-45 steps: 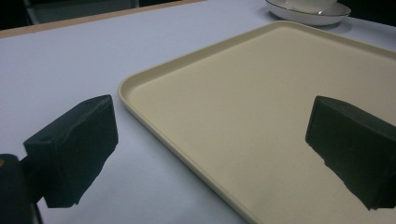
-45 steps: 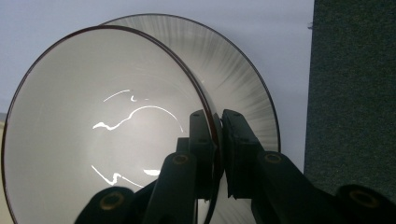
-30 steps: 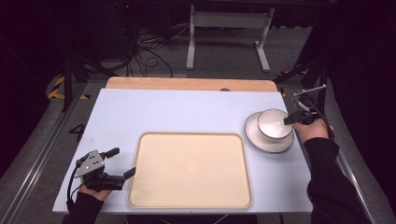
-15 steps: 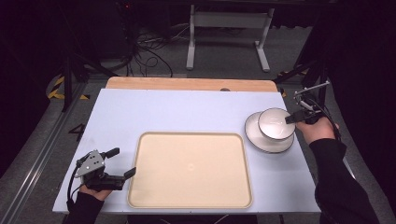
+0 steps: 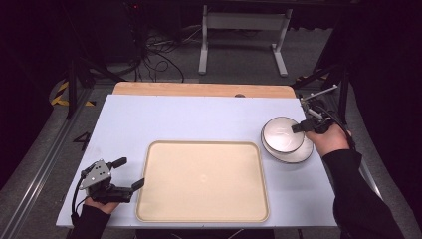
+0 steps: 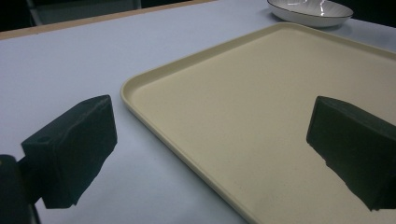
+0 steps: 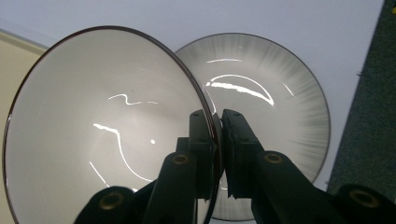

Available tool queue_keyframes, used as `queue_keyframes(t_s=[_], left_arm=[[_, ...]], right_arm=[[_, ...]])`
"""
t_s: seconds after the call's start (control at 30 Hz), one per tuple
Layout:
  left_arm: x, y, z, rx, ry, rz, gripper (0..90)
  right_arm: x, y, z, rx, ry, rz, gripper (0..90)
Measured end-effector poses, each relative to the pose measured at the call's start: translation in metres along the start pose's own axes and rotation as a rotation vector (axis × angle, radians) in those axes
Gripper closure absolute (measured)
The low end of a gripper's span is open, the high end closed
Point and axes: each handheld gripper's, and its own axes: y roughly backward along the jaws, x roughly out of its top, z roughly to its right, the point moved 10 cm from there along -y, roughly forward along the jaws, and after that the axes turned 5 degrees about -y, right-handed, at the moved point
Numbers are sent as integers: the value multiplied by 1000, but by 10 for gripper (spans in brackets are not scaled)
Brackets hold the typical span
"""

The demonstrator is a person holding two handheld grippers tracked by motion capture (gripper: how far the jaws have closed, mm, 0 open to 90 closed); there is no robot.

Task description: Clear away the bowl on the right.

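Glossy white ceramic bowl (image 5: 282, 135) with a thin dark rim is sitting tilted at the right side of the pale lavender worktop (image 5: 199, 119), lifted over a second, shallower white dish (image 5: 298, 152) with faint grey radial streaks and the same dark edge. In the right gripper view the smooth, light-catching bowl (image 7: 107, 135) is leaning toward the camera, while the streaked dish (image 7: 275, 116) is lying flat behind and beneath it. The right hand-held gripper (image 5: 300, 127) is pinching the bowl's rim: its two black jaws are pressing together with the thin ceramic wall between them (image 7: 217, 149), one jaw inside and one outside. A person's right hand (image 5: 331, 139) in a dark sleeve is holding it.

A large cream-coloured rectangular plastic tray (image 5: 204, 181) with rounded corners and a low raised lip is lying in the middle of the worktop, matte and bare. The bowl is just beside the tray's far right corner.

The left hand-held gripper (image 5: 130, 174) is resting at the near left corner, its blocky black jaws spreading wide apart with nothing between them; in the left gripper view they are framing the tray's rounded corner (image 6: 140, 88), and the streaked dish (image 6: 310, 11) is showing far off beyond the tray.
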Motion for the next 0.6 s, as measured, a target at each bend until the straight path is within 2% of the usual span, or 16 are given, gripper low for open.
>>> queue_keyframes(t_s=[0.27,0.33,0.6], left_arm=[[1,-2,3,-17,-12,8,0],[1,-2,4,-19,-16,8,0],[1,-2,3,-19,-11,13,0]], right_arm=[[3,-1,-42,43,94,-8,834],[3,-1,-48,50,105,-10,834],[7,0,-90,89,200,-11,834]])
